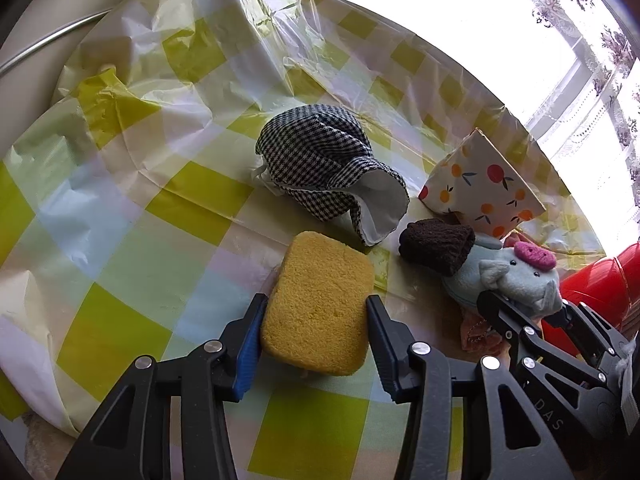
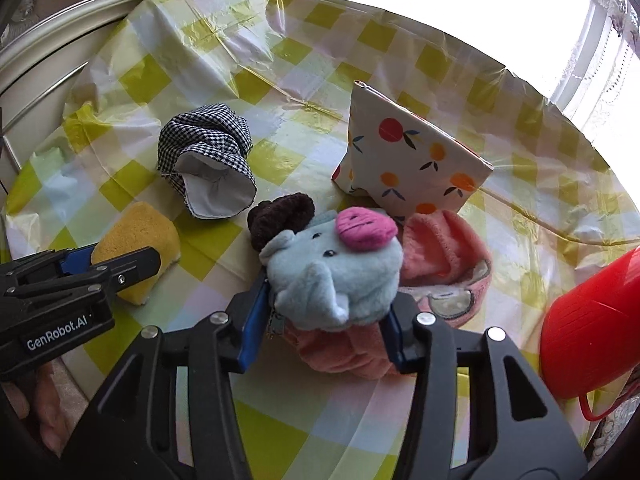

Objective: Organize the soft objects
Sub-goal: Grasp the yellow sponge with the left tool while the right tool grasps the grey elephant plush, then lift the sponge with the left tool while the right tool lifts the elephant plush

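My left gripper (image 1: 316, 312) is shut on a yellow sponge (image 1: 318, 304) that rests on the checked tablecloth; the sponge also shows in the right wrist view (image 2: 136, 240). My right gripper (image 2: 326, 320) is shut on a blue plush elephant (image 2: 336, 272) with a pink patch, above a pink plush cloth (image 2: 444, 264). The elephant also shows in the left wrist view (image 1: 516, 276). A brown knit piece (image 2: 280, 216) lies beside the elephant. A houndstooth cloth pouch (image 1: 332, 172) lies beyond the sponge.
A fruit-print box (image 2: 412, 160) stands open at the back right. A red plastic container (image 2: 592, 320) lies at the right edge. The crumpled yellow-checked tablecloth (image 1: 120, 220) covers the table. A pale bed frame (image 2: 60, 40) runs along the left.
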`<state>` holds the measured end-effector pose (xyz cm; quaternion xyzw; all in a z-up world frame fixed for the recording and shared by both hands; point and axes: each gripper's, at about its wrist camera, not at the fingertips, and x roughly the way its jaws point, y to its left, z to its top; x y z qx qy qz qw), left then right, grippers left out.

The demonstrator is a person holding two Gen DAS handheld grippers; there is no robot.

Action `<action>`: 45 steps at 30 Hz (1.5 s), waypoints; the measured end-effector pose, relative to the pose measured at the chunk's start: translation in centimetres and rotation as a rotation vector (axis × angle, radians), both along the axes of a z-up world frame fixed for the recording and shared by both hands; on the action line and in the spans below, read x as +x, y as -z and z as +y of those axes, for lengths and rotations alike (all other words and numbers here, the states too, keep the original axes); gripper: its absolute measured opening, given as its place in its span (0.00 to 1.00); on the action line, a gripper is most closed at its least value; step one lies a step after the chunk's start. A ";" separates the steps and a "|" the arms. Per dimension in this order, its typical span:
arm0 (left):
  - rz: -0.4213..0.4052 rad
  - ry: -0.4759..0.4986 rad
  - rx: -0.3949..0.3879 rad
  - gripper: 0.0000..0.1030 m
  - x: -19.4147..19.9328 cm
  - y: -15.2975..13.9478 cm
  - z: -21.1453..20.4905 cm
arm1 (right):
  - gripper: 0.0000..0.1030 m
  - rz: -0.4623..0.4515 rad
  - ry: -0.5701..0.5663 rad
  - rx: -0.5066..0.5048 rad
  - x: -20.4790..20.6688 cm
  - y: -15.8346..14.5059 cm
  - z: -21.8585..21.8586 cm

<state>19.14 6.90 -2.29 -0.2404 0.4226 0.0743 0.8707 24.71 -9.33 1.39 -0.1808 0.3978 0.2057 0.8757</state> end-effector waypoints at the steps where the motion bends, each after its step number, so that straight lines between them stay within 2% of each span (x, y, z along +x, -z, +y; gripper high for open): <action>1: -0.001 0.000 0.000 0.48 0.0 0.0 0.0 | 0.49 0.002 0.003 0.002 -0.3 0.0 -0.3; 8: -0.014 0.000 0.001 0.48 -0.2 -0.3 0.1 | 0.48 0.031 0.026 0.109 -3.4 -1.4 -3.8; 12: -0.018 0.000 0.003 0.48 -0.3 -0.5 0.0 | 0.50 0.099 0.015 0.168 -5.0 -1.6 -5.5; 15: -0.020 -0.001 0.004 0.48 -0.4 -0.5 0.0 | 0.54 0.156 0.008 0.135 -6.2 -0.9 -6.3; 20: -0.022 0.001 0.010 0.48 -0.4 -0.6 -0.2 | 0.55 0.241 0.041 0.086 -7.1 0.6 -8.4; 22: -0.023 0.004 0.018 0.48 -0.4 -0.7 -0.3 | 0.62 0.233 0.064 0.090 -7.0 0.5 -9.0; 24: -0.023 0.004 0.023 0.48 -0.4 -0.7 -0.3 | 0.78 0.205 0.064 0.085 -7.1 0.1 -9.0; 29: -0.026 0.006 0.031 0.48 -0.4 -0.8 -0.4 | 0.83 0.093 0.004 -0.017 -7.3 -0.5 -6.8; 32: -0.028 0.008 0.032 0.48 -0.4 -0.8 -0.4 | 0.83 0.079 -0.023 -0.126 -6.6 0.7 -5.1; 35: -0.028 0.008 0.032 0.48 -0.4 -0.8 -0.4 | 0.83 0.081 -0.063 -0.179 -6.4 1.8 -3.9; 37: -0.030 0.011 0.034 0.48 -0.4 -0.8 -0.4 | 0.77 0.096 -0.071 -0.213 -6.3 2.6 -3.4; 38: -0.032 0.013 0.036 0.48 -0.4 -0.9 -0.5 | 0.68 0.113 -0.067 -0.214 -6.1 3.0 -3.4; 42: -0.057 0.019 0.048 0.48 -0.7 -1.4 -0.6 | 0.57 0.124 -0.078 -0.138 -6.4 2.3 -4.4; 45: -0.085 0.021 0.067 0.47 -1.2 -2.1 -1.0 | 0.56 0.123 -0.081 -0.080 -7.0 1.5 -5.3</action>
